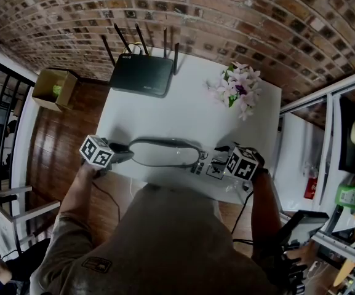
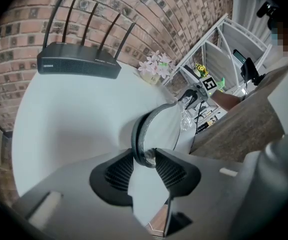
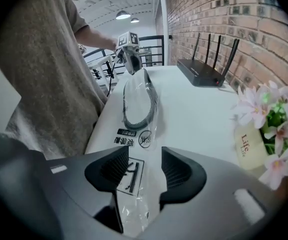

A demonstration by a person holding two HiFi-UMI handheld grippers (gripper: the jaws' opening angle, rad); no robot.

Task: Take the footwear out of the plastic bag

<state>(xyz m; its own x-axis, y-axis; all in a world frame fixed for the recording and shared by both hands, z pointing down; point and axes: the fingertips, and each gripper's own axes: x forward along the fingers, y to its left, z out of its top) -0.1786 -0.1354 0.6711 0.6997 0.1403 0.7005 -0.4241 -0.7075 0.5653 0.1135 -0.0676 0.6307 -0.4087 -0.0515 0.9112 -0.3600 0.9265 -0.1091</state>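
A flat white slipper with a dark rim (image 1: pixel 165 152) lies along the front of the white table (image 1: pixel 189 112), still partly inside a clear plastic bag with black print (image 3: pixel 134 176). My left gripper (image 2: pixel 144 159) is shut on the slipper's dark rim (image 2: pixel 140 134) at its left end. In the head view it sits at the table's front left (image 1: pixel 125 153). My right gripper (image 3: pixel 144 166) stands open at the bag's loose printed end. The bag film lies between its jaws and the pads do not press it. In the head view this gripper is at the front right (image 1: pixel 217 163).
A black router with several antennas (image 1: pixel 141 74) stands at the table's back left. A pot of pink flowers (image 1: pixel 239 90) with a small card (image 3: pixel 246 144) is at the back right. A cardboard box (image 1: pixel 54 88) sits on the wooden floor to the left. The brick wall runs behind the table.
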